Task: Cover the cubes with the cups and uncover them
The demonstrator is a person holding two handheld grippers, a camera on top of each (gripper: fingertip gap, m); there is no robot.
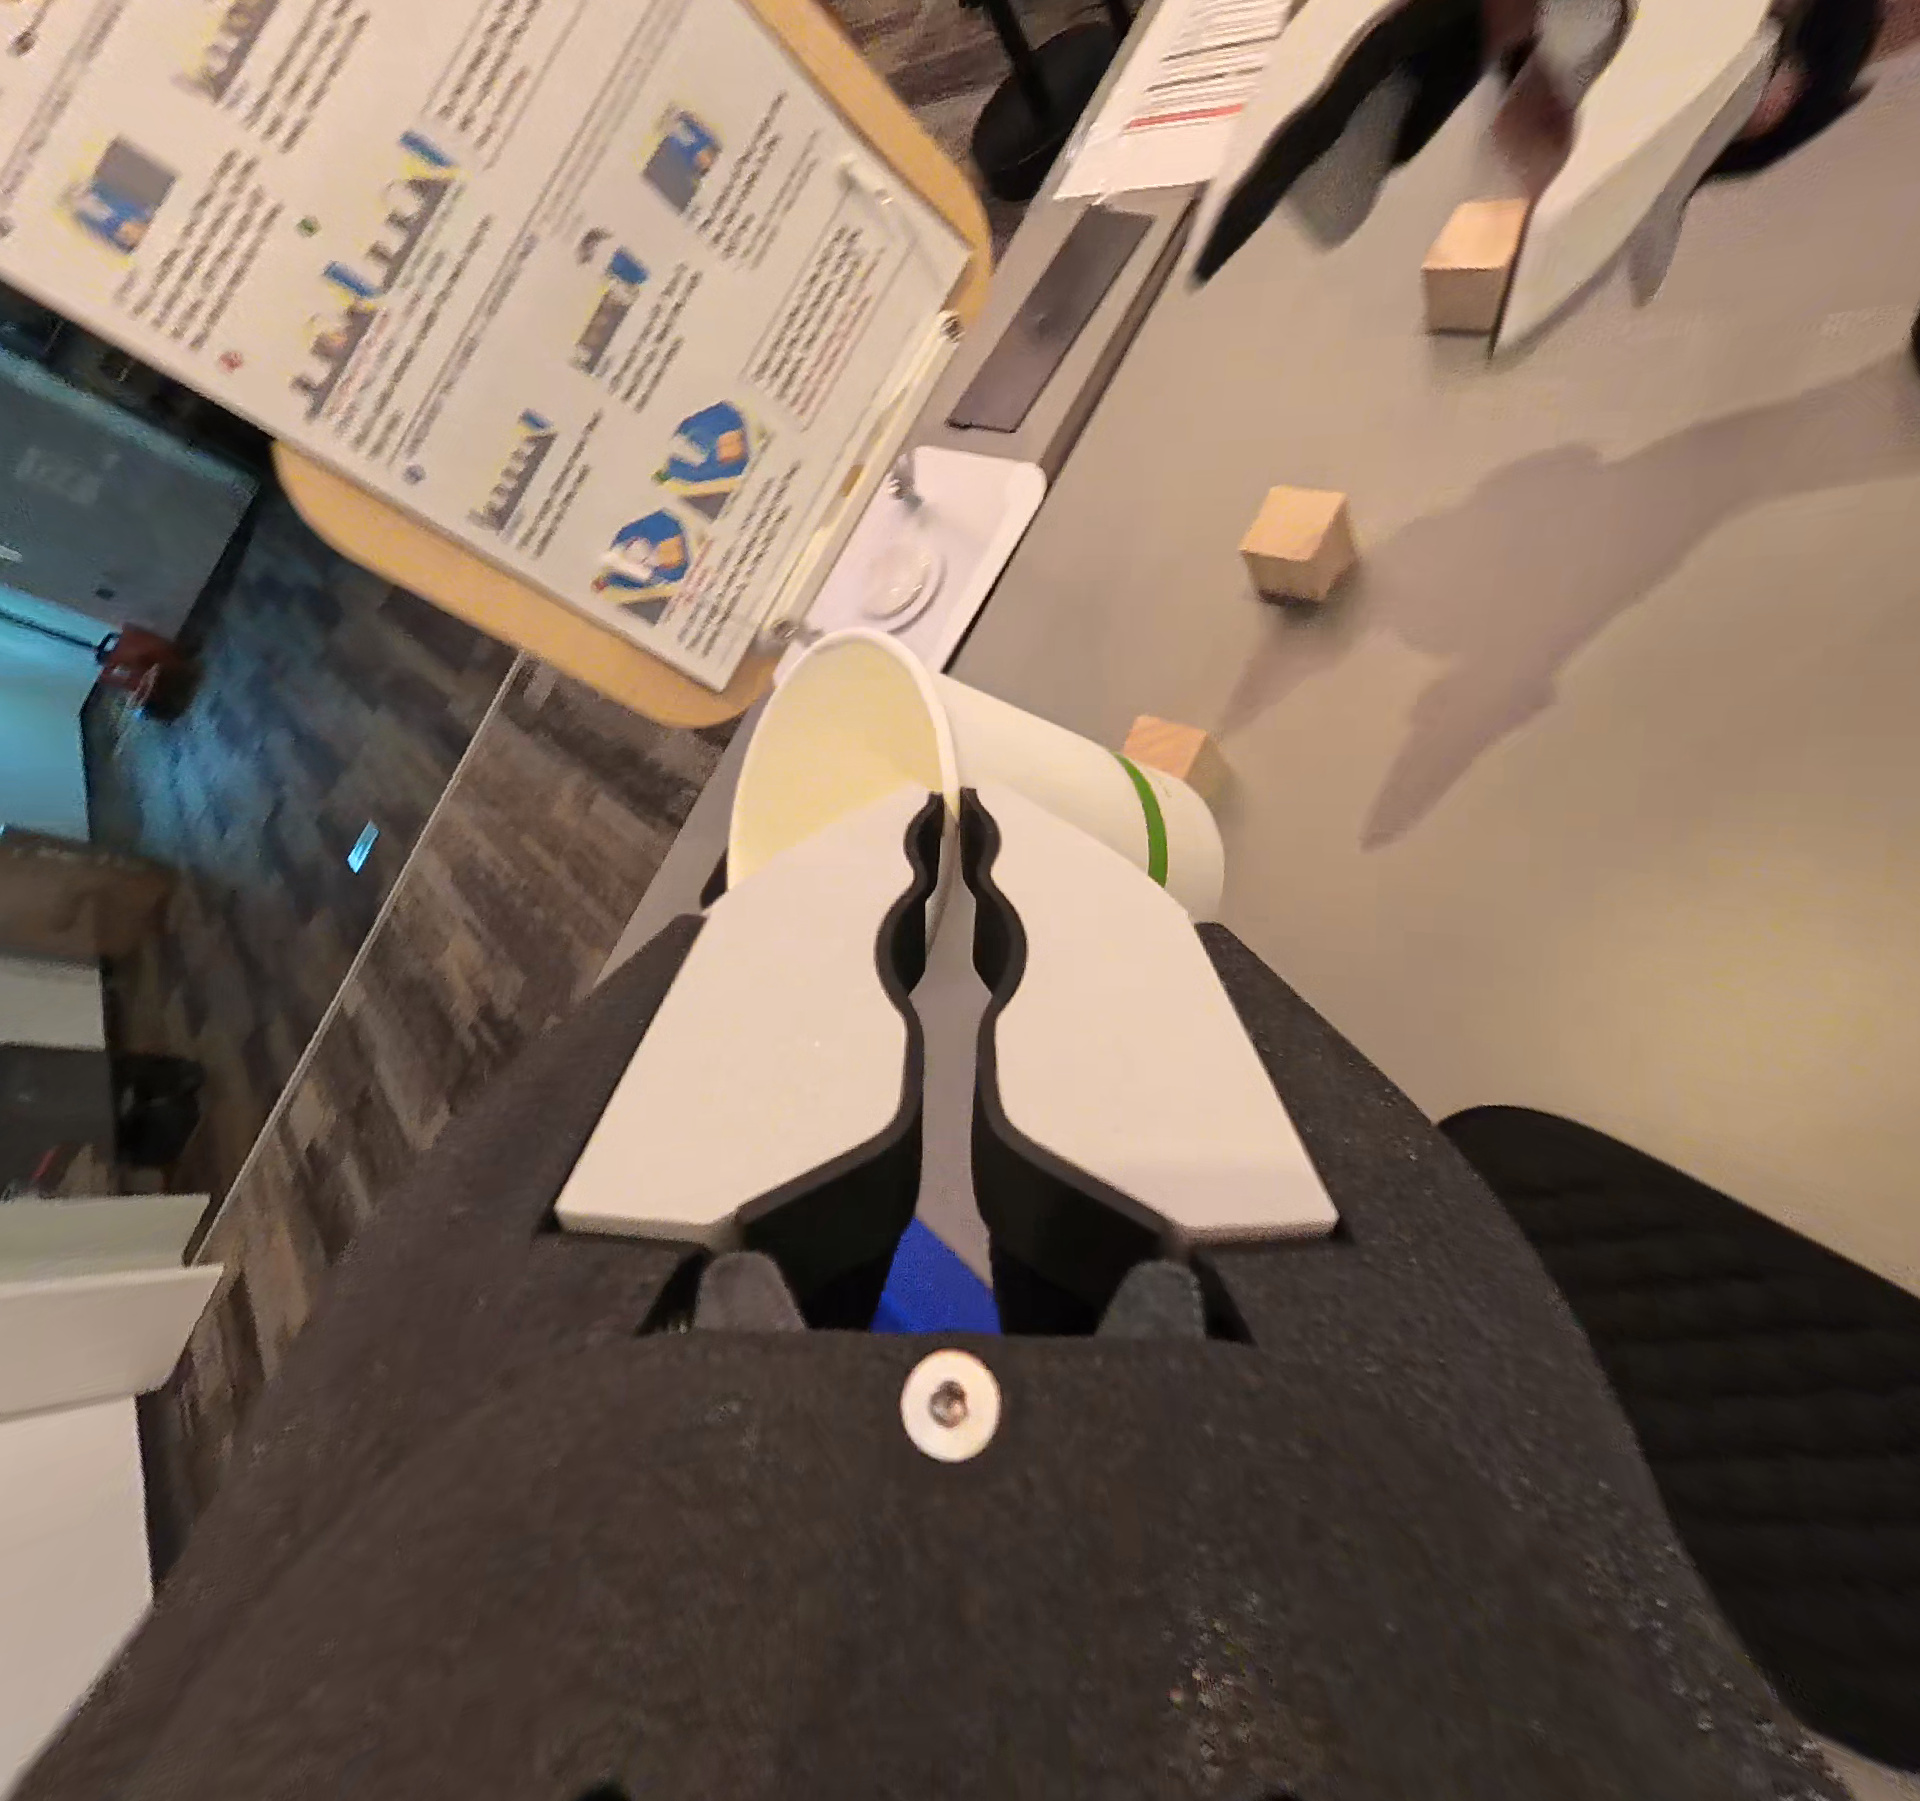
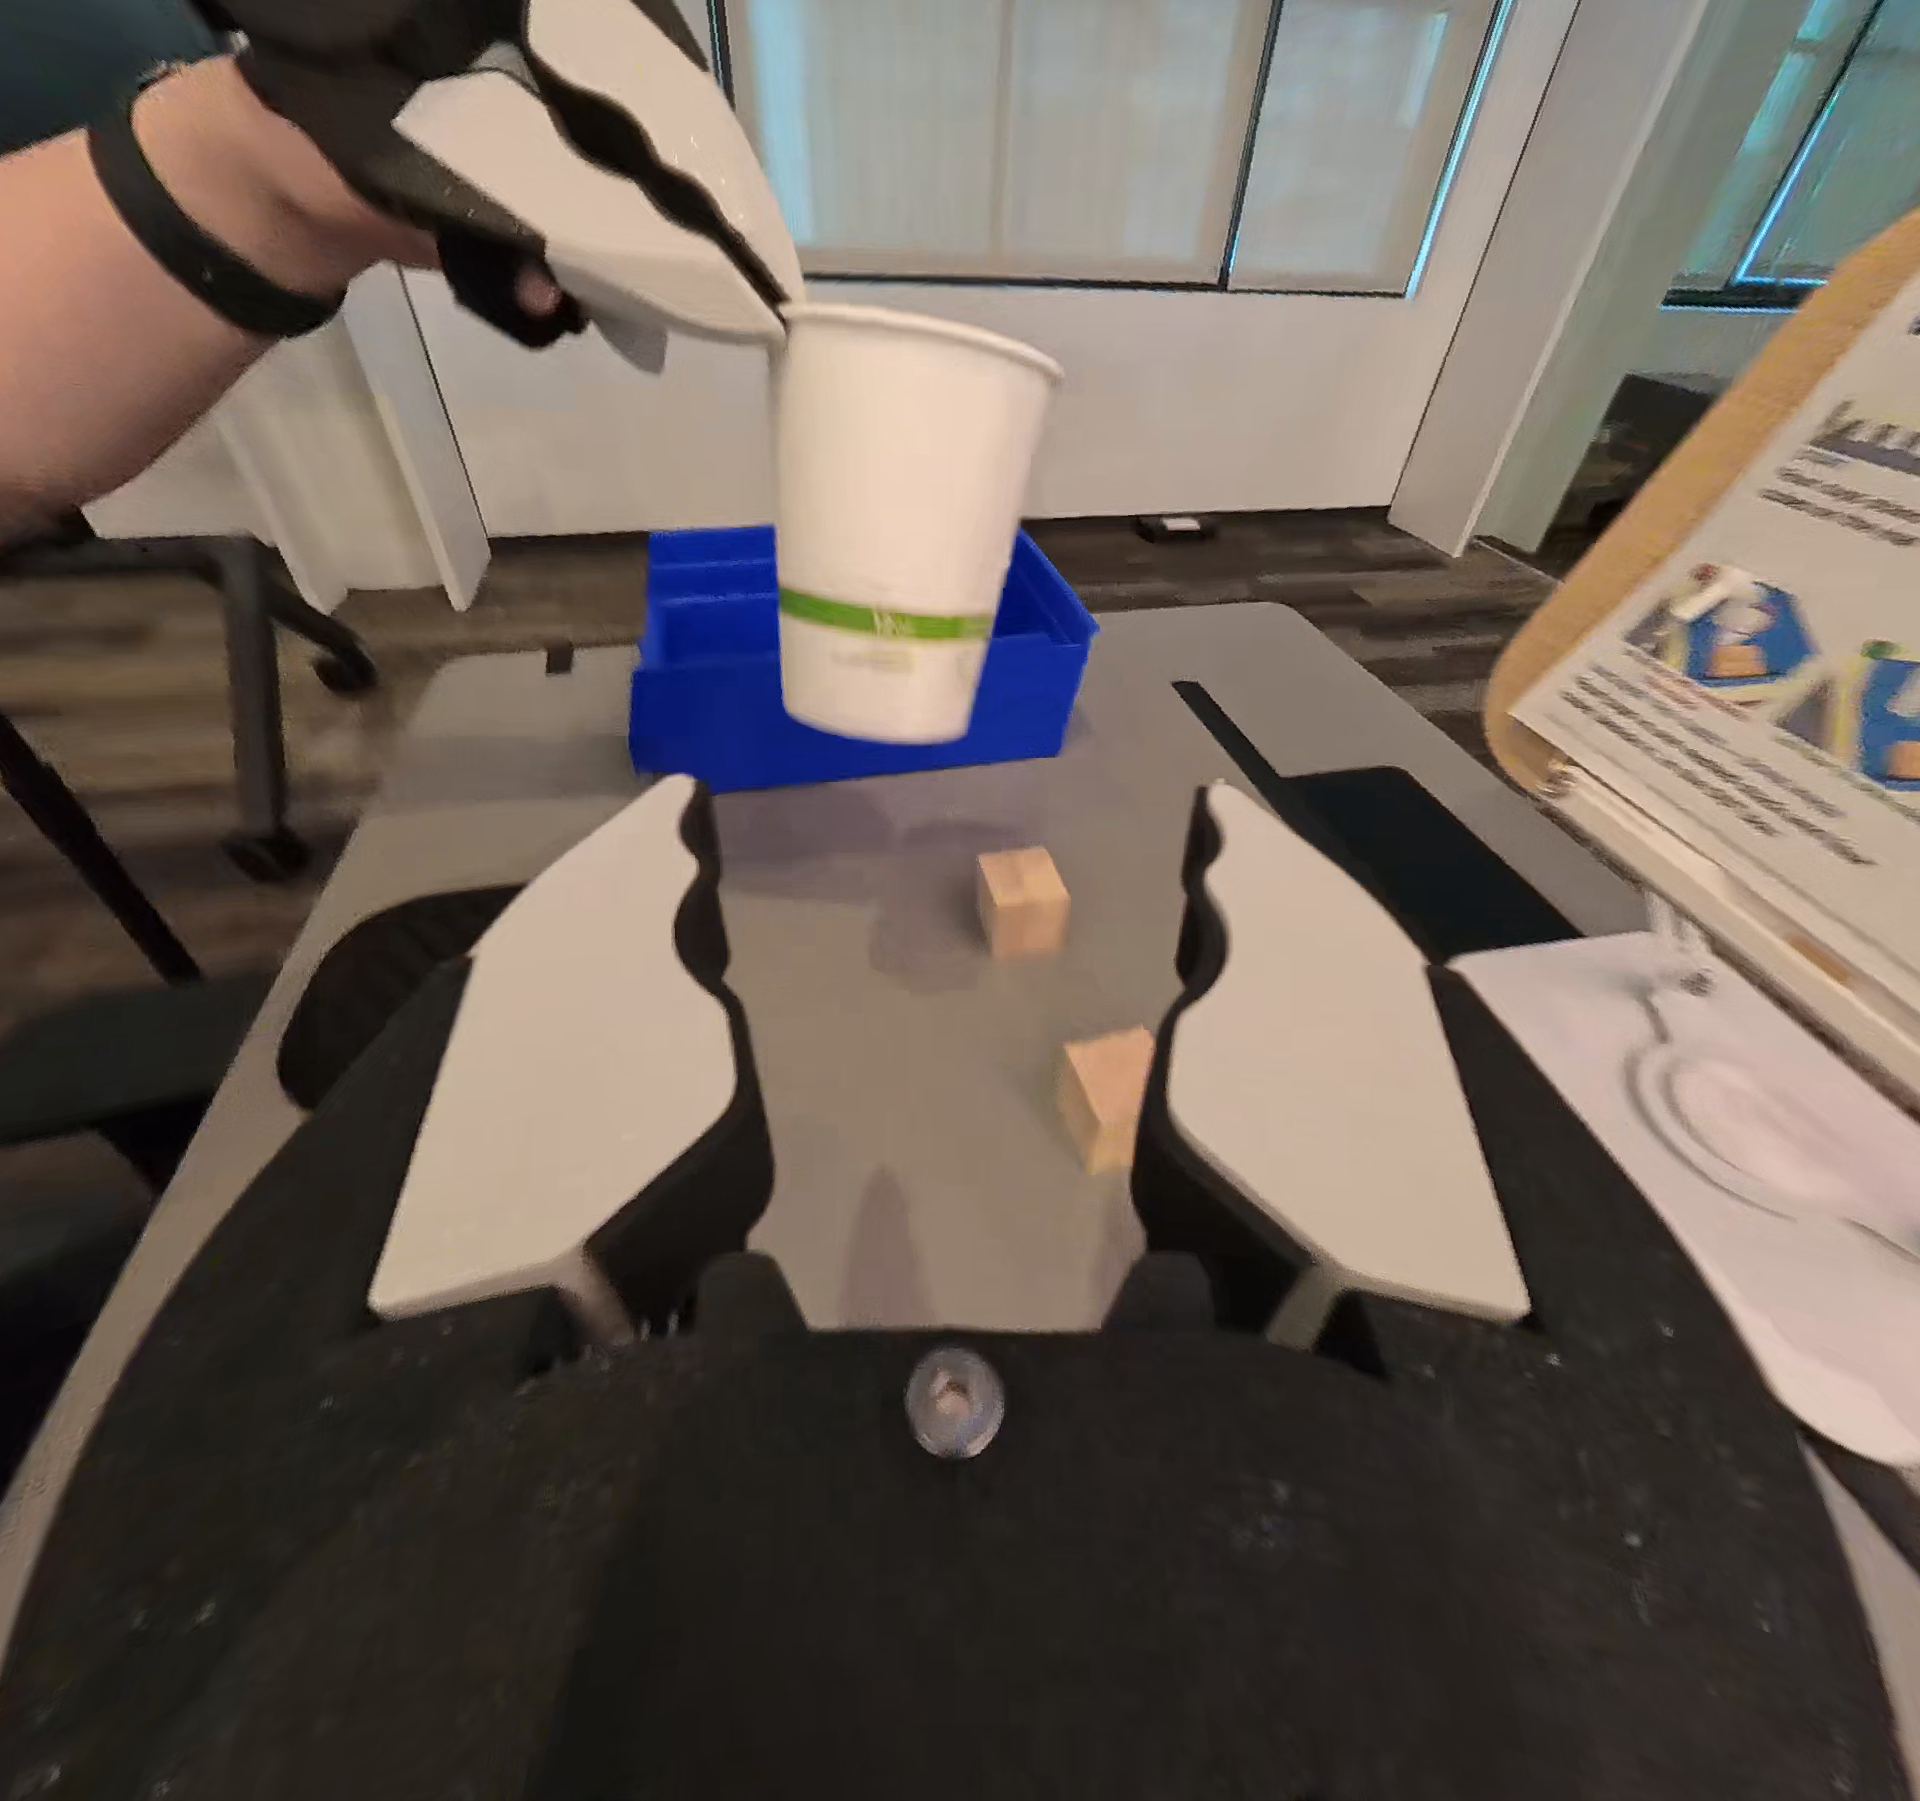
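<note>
My left gripper (image 1: 953, 801) is shut on the rim of a white paper cup (image 1: 1049, 785) with a green band. In the right wrist view the cup (image 2: 904, 525) hangs mouth up above the grey table (image 2: 894, 1201), pinched by the left gripper (image 2: 779, 302). Three wooden cubes (image 1: 1174, 754) (image 1: 1299, 546) (image 1: 1470, 265) lie uncovered on the table. Two cubes (image 2: 1023, 899) (image 2: 1107, 1091) show between my right gripper's fingers. My right gripper (image 2: 948, 795) is open and empty above the table; it also shows in the left wrist view (image 1: 1356, 302).
A blue bin (image 2: 717, 712) stands at the table's far end behind the cup. A board with printed sheets (image 2: 1714, 660) leans at the right edge, over a white sheet (image 2: 1714, 1180). A black chair back (image 1: 1714, 1336) is beside the table.
</note>
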